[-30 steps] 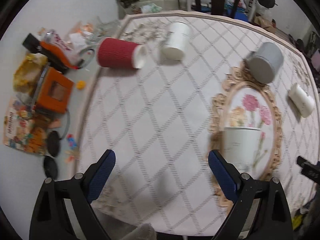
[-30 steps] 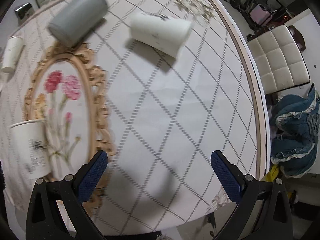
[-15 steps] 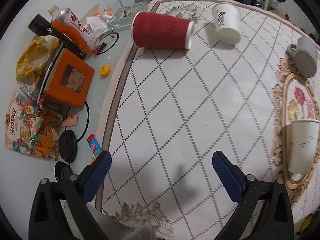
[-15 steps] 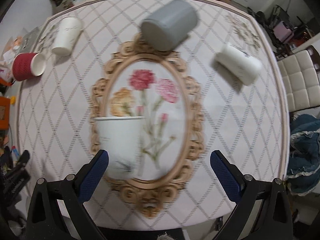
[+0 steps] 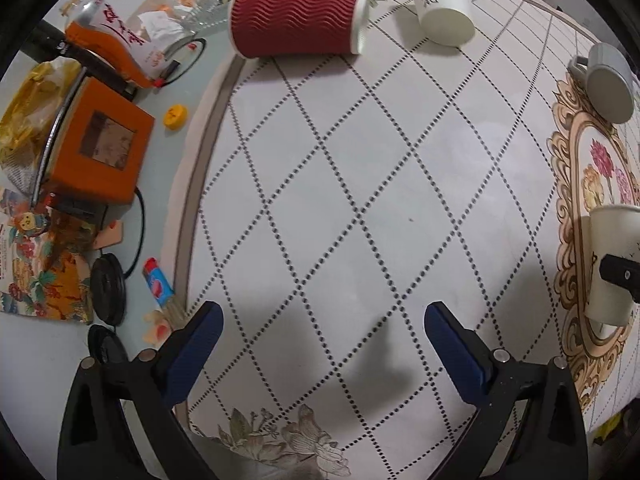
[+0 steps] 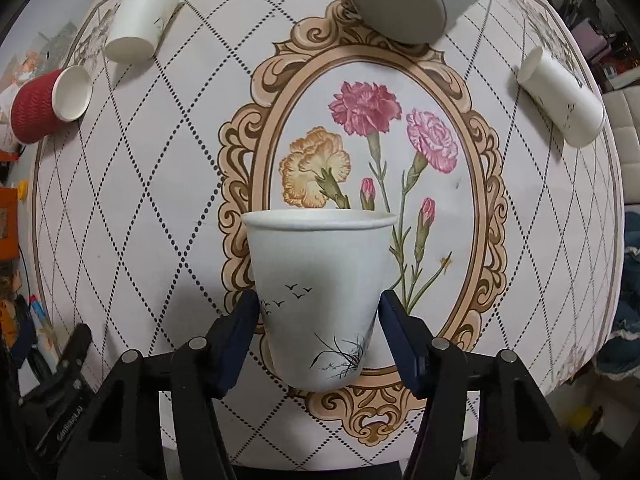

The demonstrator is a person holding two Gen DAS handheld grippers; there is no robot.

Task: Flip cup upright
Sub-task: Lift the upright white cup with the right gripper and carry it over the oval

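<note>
A white paper cup (image 6: 320,292) with bird and grass prints stands upright on the flower medallion of the tablecloth. My right gripper (image 6: 320,312) has a blue pad on each side of its lower half, touching or nearly touching it. The same cup shows at the right edge of the left wrist view (image 5: 612,264), with the right gripper's tip beside it. My left gripper (image 5: 320,328) is open and empty above bare cloth. A red ribbed cup (image 5: 296,20), a white cup (image 5: 444,4), a grey mug (image 5: 608,80) and another white cup (image 6: 560,96) lie on their sides.
Left of the cloth lie an orange box (image 5: 96,148), snack packets (image 5: 36,264), a yellow cap (image 5: 175,117), black lids (image 5: 107,284) and a cable. The table's right edge (image 6: 612,184) drops to chairs and blue fabric.
My right gripper swung left to the upright white cup, moved in and closed around it. My left gripper came nearer the red cup and lower over the cloth.
</note>
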